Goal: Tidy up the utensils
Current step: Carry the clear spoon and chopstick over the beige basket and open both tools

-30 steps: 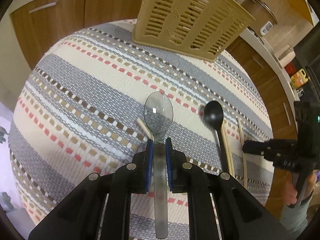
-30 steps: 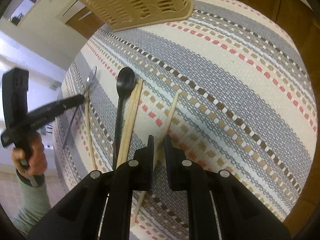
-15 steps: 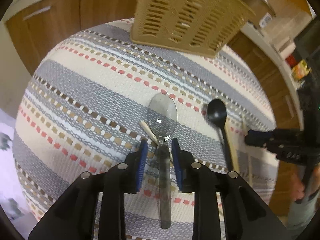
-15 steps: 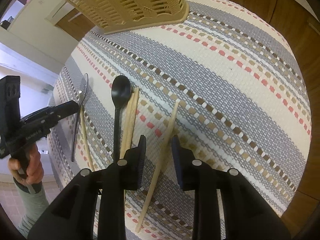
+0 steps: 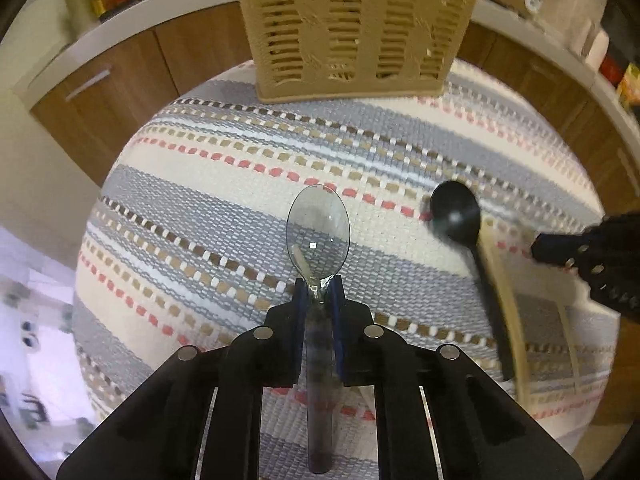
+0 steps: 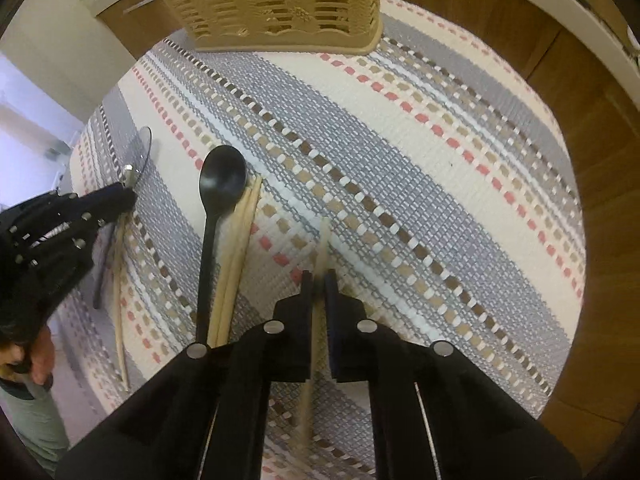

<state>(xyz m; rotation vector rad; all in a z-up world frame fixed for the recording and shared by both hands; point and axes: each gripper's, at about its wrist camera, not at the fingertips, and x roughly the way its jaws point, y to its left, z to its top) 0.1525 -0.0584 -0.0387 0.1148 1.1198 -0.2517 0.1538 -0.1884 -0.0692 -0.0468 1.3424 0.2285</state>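
Note:
A clear plastic spoon (image 5: 318,228) lies over the striped mat, bowl toward the basket. My left gripper (image 5: 318,290) is closing, its blue pads pressed on the spoon's neck. A pale chopstick (image 5: 300,260) shows through the bowl. In the right wrist view my right gripper (image 6: 319,280) is closing on a single wooden chopstick (image 6: 325,240), which runs between its pads. A black spoon (image 6: 223,178) and a pair of chopsticks (image 6: 240,248) lie just left of it. The left gripper (image 6: 120,196) appears at the left edge with the clear spoon (image 6: 142,152).
A tan slotted basket (image 5: 352,28) stands at the far edge of the striped woven mat (image 5: 200,200). Brown cabinet doors (image 5: 120,92) ring the table. Another chopstick (image 6: 118,280) lies under the left gripper. A hand (image 6: 36,360) holds that gripper's handle.
Both grippers opened, then closed again. The left now grips the clear spoon nearer its bowl. The right has shut on the single chopstick. Both views have tilted toward the basket.

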